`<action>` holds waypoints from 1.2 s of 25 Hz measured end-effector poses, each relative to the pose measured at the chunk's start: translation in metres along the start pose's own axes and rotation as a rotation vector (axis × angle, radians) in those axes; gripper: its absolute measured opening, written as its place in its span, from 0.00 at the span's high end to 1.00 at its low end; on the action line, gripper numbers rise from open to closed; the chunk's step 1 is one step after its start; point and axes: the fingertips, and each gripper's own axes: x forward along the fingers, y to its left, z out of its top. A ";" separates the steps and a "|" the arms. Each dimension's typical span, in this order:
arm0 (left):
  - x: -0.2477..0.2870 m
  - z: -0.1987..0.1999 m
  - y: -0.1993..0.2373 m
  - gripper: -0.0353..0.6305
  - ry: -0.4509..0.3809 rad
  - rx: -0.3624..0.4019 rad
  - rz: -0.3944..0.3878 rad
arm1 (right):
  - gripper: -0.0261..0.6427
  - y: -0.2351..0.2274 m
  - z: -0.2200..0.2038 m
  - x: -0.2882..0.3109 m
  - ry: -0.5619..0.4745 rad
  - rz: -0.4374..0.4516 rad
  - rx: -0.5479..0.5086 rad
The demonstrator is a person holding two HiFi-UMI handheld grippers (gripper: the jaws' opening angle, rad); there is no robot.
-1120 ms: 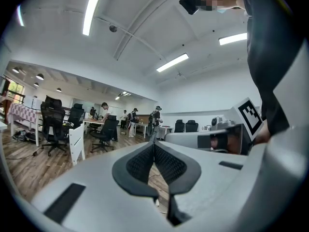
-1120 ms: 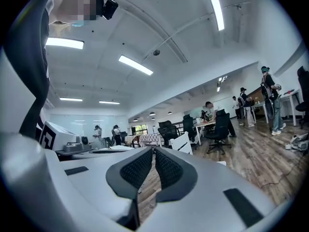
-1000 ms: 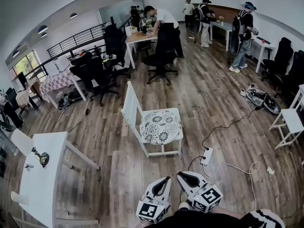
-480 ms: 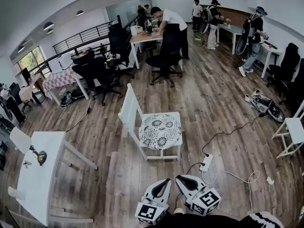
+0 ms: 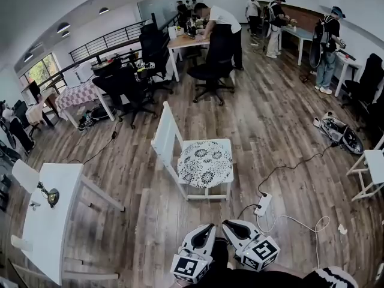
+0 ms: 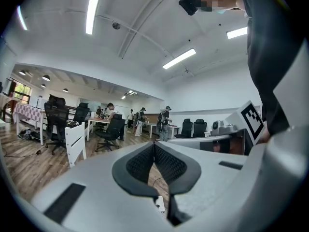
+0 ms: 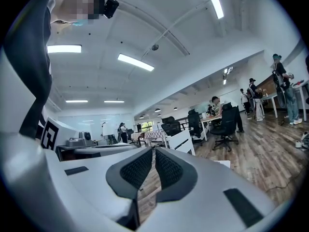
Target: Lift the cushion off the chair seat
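In front of you on the floor [image 5: 144, 221], the chair [image 5: 163, 134] is standing with the cushion [image 5: 205, 162] lying flat on its seat, well apart from both tools. You are holding the left tool [image 5: 207, 228] and the right tool [image 5: 231, 224] side by side, close to your body, both pointing level. Each tool's jaws are resting together with nothing between them. A power strip [image 5: 262, 204] is lying near the chair's right side.

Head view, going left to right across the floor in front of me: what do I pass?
white table → white chair bearing the cushion → power strip → small white table at the right edge
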 end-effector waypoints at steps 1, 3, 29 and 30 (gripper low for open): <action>0.004 0.001 0.002 0.94 -0.004 0.001 -0.004 | 0.91 -0.003 0.001 0.002 0.001 -0.003 -0.005; 0.014 0.005 0.007 0.94 -0.009 0.005 -0.012 | 0.91 -0.011 0.002 0.007 0.003 -0.015 -0.014; 0.156 0.046 0.192 0.94 -0.020 -0.005 -0.137 | 0.91 -0.138 0.054 0.199 -0.022 -0.158 -0.048; 0.160 0.049 0.201 0.94 -0.023 -0.002 -0.137 | 0.91 -0.142 0.056 0.207 -0.025 -0.162 -0.048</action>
